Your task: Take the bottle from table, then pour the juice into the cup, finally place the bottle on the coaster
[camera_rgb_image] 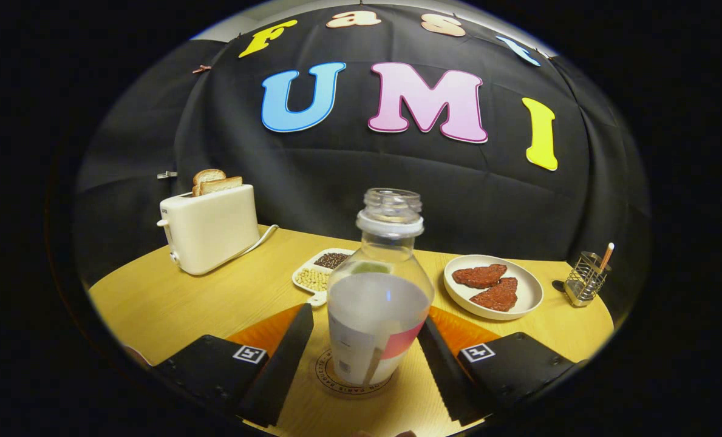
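Note:
A clear uncapped bottle (378, 291) with a white label stands upright on a round wooden coaster (335, 381), between my two fingers. My gripper (367, 317) is open around the bottle's lower body. A narrow gap shows between the left finger (288, 358) and the bottle, while the right finger (442, 370) lies close along its side. The bottle looks nearly empty. A greenish shape shows through the glass behind its shoulder, and I cannot tell what it is.
An orange mat (263, 331) lies under the coaster on the yellow table (172, 303). A cream toaster (212, 230) with bread stands far left. Beyond the bottle sit a divided dish of beans (321, 270), a white plate (527, 297) with two brown patties, and a wire holder (585, 278).

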Available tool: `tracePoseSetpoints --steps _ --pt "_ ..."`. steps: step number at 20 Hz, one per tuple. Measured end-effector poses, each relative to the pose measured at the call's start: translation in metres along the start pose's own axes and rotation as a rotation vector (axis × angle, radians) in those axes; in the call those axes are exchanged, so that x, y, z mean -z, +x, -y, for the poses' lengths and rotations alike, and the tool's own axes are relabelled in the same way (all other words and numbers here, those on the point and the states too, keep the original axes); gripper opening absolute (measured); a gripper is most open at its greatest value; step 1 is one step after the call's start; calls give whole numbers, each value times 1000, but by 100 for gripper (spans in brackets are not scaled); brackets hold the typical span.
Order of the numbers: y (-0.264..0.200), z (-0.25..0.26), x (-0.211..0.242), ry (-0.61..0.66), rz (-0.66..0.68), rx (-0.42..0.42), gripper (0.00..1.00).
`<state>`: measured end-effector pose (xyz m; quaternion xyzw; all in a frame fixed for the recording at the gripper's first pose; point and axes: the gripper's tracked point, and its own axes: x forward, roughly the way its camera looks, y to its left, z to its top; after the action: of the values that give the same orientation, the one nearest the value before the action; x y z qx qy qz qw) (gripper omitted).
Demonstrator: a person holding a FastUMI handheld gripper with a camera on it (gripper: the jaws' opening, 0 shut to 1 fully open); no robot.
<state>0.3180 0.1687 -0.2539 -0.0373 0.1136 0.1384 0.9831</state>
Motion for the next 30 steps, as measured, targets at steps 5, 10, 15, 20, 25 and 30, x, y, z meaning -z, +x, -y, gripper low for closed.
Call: tracePoseSetpoints --steps 5,10,15,20,25,30 --pt "-18 4 7 17 -60 -15 98" --pt "-47 14 2 84 -101 -24 97" --pt "-92 26 -15 13 -91 -67 98" --pt "-161 43 -53 -42 -10 -77 98" --pt "-244 64 -86 -32 38 39 98" --pt "-316 74 -128 21 118 135 97"
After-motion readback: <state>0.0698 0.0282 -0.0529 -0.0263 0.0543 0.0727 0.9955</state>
